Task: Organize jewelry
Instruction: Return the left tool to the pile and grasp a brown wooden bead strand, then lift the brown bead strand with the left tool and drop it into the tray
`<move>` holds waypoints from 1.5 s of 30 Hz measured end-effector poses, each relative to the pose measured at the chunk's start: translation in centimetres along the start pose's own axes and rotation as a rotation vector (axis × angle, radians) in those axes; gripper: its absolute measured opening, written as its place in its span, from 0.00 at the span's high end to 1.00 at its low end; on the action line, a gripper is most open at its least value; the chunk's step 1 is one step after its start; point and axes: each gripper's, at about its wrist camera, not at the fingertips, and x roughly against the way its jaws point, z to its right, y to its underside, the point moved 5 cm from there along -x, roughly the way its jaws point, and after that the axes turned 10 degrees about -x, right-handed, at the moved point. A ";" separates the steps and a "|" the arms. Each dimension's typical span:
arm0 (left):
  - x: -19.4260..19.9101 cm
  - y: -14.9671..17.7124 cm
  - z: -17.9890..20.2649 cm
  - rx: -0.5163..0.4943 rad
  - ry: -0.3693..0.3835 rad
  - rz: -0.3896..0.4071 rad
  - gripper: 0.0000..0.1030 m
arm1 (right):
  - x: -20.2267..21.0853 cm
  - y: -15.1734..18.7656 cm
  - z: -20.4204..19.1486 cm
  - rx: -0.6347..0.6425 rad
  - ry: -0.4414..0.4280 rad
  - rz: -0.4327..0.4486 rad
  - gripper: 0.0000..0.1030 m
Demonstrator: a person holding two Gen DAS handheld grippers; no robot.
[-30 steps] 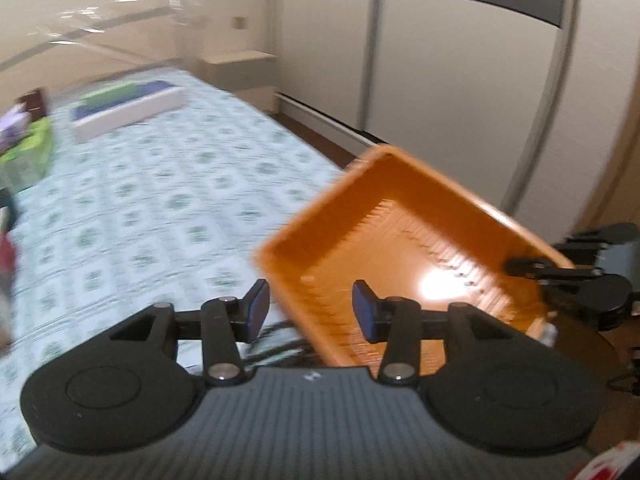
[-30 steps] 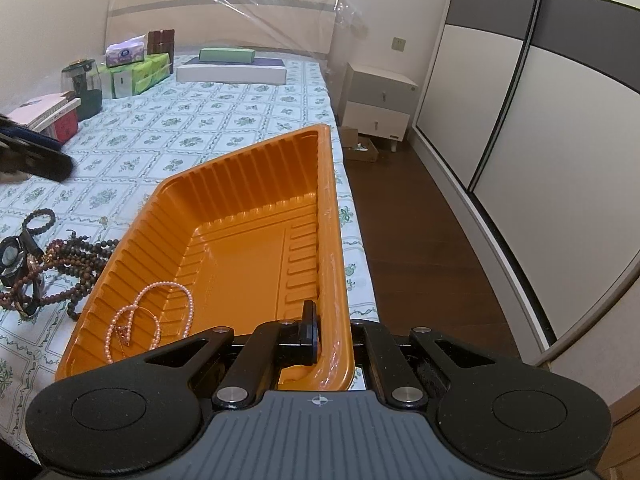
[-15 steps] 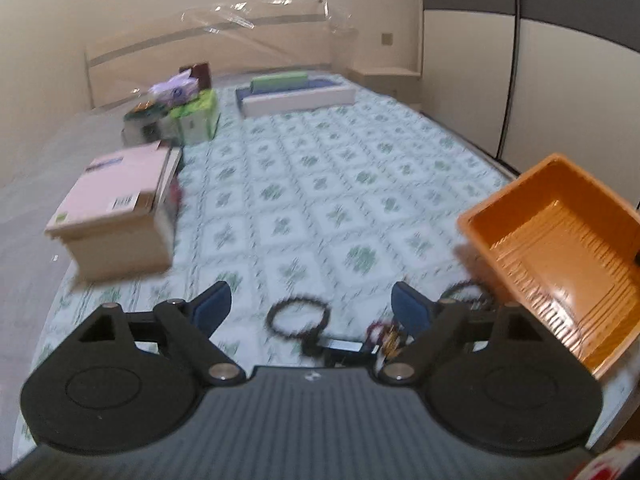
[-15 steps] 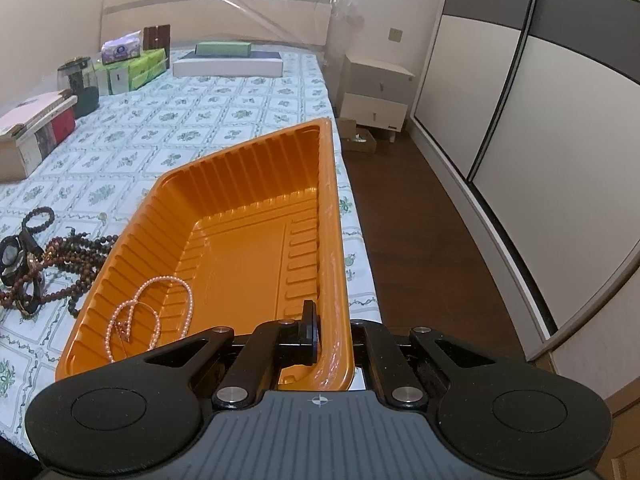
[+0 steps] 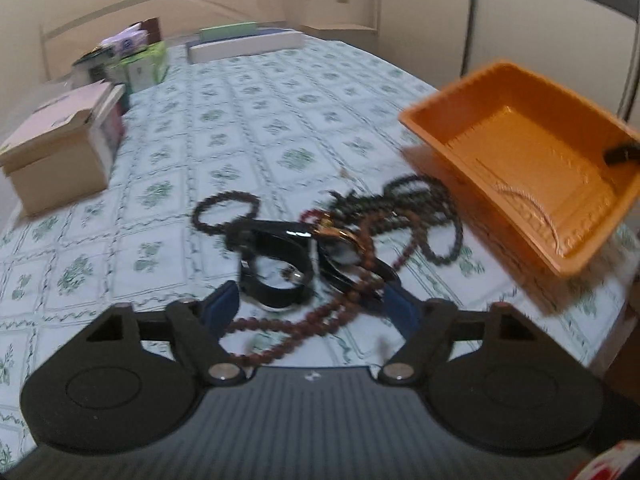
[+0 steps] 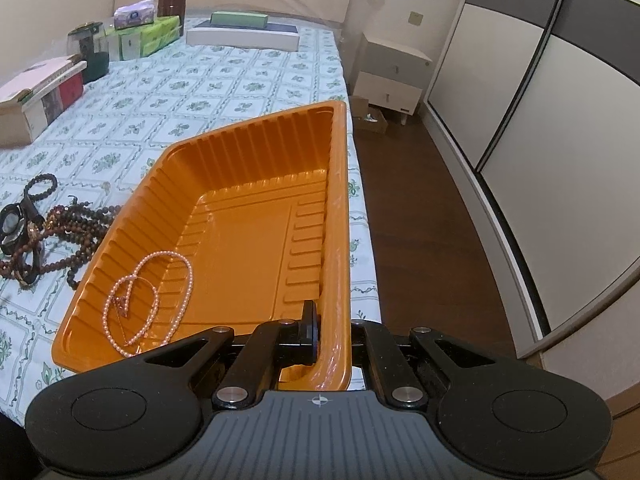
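Left wrist view: the left gripper (image 5: 310, 306) stands spread, its two blue pads on either side of the lower middle of the frame with nothing pressed between them; its jaws have just been narrowing a little, and no piece is caught yet. Straight ahead of them, from the centre of the frame down to the gap between the pads, lies the tangle of jewelry on the patterned bedspread (image 5: 280, 120): a black watch (image 5: 276, 280) with its strap looped just above the left pad, a reddish-brown bead strand (image 5: 320, 312) trailing down into the gap itself, a small dark bead bracelet (image 5: 226, 212) apart at the upper left of the heap, and darker bead loops (image 5: 420, 216) running toward the right. The heap's long axis runs roughly left to right across the frame, across the line the fingers point along, so the spread jaws straddle its near edge. The orange tray (image 5: 520, 152) sits to the right of the frame, tilted, just beside the dark loops, with a pale pearl strand (image 5: 532, 204) already inside. Right wrist view: the right gripper (image 6: 316, 336) is pressed together on the near rim of the orange tray at the lower middle of the frame, one finger inside the wall and one outside. The pearl strand lies in the tray's lower-left corner. The remaining jewelry is outside the tray at the left edge of the frame, so the left hand is plainly the nearer one for the next pick.
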 end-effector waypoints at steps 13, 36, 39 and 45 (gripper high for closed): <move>-2.3 -1.1 3.1 -0.136 0.036 0.007 0.77 | -0.2 0.0 -0.2 0.009 0.009 -0.004 0.97; 2.0 -5.2 2.8 -0.234 0.077 0.047 0.94 | -0.1 0.0 -0.2 -0.003 0.009 0.014 0.97; 4.2 -6.8 2.3 -0.228 0.078 0.101 0.94 | -0.1 0.0 -0.2 -0.007 0.010 0.019 0.97; 7.7 -10.1 1.4 -0.215 0.076 0.194 0.94 | 0.0 0.0 -0.2 -0.012 0.010 0.026 0.96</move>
